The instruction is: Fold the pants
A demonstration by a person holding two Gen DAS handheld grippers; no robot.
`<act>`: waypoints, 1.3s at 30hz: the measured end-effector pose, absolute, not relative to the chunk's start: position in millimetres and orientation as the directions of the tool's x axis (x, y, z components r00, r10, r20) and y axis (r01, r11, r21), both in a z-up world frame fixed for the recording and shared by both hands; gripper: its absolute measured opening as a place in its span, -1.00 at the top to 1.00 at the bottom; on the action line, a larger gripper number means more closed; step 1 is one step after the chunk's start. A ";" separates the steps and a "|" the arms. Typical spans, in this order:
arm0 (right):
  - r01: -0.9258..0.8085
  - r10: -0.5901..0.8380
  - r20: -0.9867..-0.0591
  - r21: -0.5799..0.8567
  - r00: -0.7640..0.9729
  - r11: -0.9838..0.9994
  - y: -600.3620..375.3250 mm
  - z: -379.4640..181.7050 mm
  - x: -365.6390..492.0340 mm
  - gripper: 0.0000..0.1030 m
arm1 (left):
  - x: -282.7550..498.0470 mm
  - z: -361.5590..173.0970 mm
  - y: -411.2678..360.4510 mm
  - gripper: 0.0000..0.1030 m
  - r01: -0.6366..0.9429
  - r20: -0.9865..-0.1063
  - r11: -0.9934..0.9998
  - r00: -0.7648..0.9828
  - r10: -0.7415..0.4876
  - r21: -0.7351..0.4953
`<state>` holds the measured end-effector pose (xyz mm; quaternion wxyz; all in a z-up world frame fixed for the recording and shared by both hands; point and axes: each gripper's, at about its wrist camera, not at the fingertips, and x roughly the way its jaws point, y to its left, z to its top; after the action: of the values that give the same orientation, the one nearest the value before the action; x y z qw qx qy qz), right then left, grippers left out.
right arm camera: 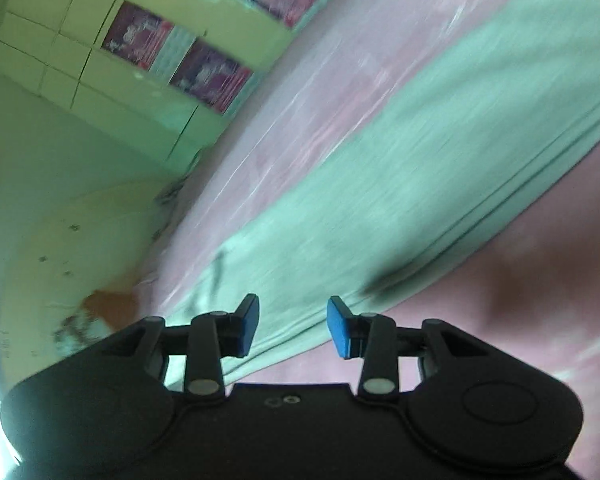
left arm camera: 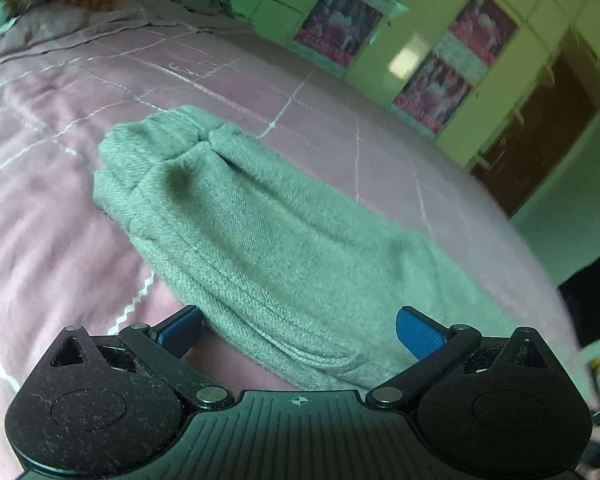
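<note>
Grey-green pants (left arm camera: 260, 232) lie stretched flat across the pink bed cover (left arm camera: 52, 248). Left hand-held gripper (left arm camera: 298, 332) hovers over them, jaws spread wide, grasping nothing. Right hand-held gripper (right arm camera: 293, 326) hangs above the cloth's edge, partly parted, empty.

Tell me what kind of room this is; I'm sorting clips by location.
Most likely a bedroom: the green pants lie on a bed with a pink quilted cover, and yellow-green cupboard doors with floral panels stand behind it.
</note>
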<state>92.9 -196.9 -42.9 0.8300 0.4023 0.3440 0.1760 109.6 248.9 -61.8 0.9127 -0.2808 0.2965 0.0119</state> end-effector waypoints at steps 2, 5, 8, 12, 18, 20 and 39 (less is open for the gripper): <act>-0.007 0.601 -0.439 0.804 0.668 0.595 -183.1 -48.1 102.5 0.26 | 104.4 -64.3 255.6 -0.99 -0.186 -0.520 0.814 0.839 -0.159 -0.550; 0.044 0.615 -0.466 0.818 0.635 0.574 -180.4 -55.4 110.1 0.26 | 101.4 -71.7 269.4 -0.99 -0.197 -0.492 0.762 0.852 -0.178 -0.617; 0.075 0.611 -0.461 0.832 0.644 0.549 -178.3 -60.3 111.5 0.32 | 101.5 -81.6 281.2 -0.99 -0.206 -0.468 0.709 0.862 -0.195 -0.675; 0.097 0.575 -0.484 0.813 0.660 0.574 -172.7 -62.3 115.4 0.91 | 105.9 -89.1 287.6 -0.99 -0.208 -0.455 0.676 0.866 -0.209 -0.707; 0.058 0.525 -0.512 0.751 0.680 0.658 -161.8 -52.9 102.8 0.92 | 106.0 -92.8 285.6 -0.99 -0.201 -0.441 0.669 0.873 -0.209 -0.715; 0.071 0.511 -0.556 0.719 0.655 0.692 -159.3 -65.2 108.7 0.93 | 106.3 -91.7 285.0 -0.99 -0.203 -0.443 0.678 0.874 -0.201 -0.706; -0.245 0.424 -0.635 0.353 0.646 0.903 -91.3 -16.9 123.7 0.55 | 180.1 -60.2 8.3 -0.99 0.207 -0.615 0.952 0.728 -0.303 -0.224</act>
<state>123.7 -91.3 -16.9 0.8994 0.1185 0.3776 0.1858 180.1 8.3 -60.2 0.9269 -0.0700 0.3420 -0.1377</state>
